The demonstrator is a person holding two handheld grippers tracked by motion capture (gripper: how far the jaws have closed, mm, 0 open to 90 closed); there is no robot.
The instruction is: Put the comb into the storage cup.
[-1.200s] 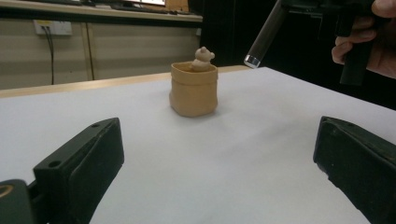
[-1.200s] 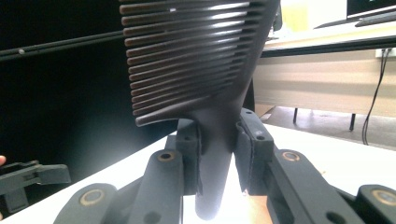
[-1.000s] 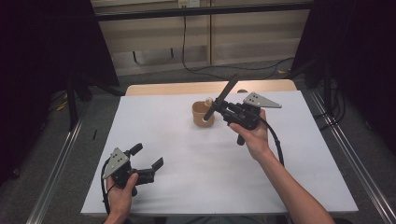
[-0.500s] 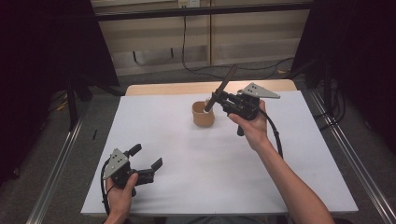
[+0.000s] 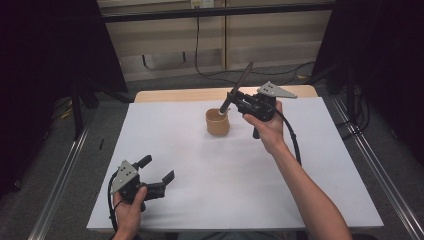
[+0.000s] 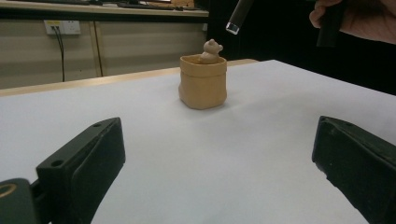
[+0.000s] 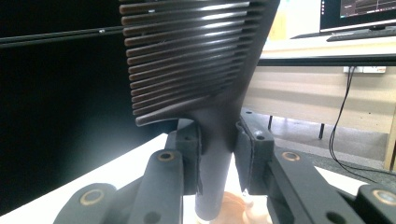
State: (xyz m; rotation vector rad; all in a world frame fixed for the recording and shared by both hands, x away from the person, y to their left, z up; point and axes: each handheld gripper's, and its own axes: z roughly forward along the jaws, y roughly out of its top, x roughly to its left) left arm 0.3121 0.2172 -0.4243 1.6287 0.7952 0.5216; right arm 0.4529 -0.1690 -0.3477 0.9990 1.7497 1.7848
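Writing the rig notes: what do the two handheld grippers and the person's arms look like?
Both the left gripper and right gripper are black, two-jawed, each topped by a grey three-cornered plate with small holes. A black cable trails from each. Jaw links carry brass-coloured rivets. The forearms are bare, no sleeves or gloves.

1. The left gripper's two black jaws stand wide apart, nothing between them.
2. Ahead on the white table sits a tan pot with a small figure inside.
3. A dark handle tip hangs just above the pot, beside a hand.
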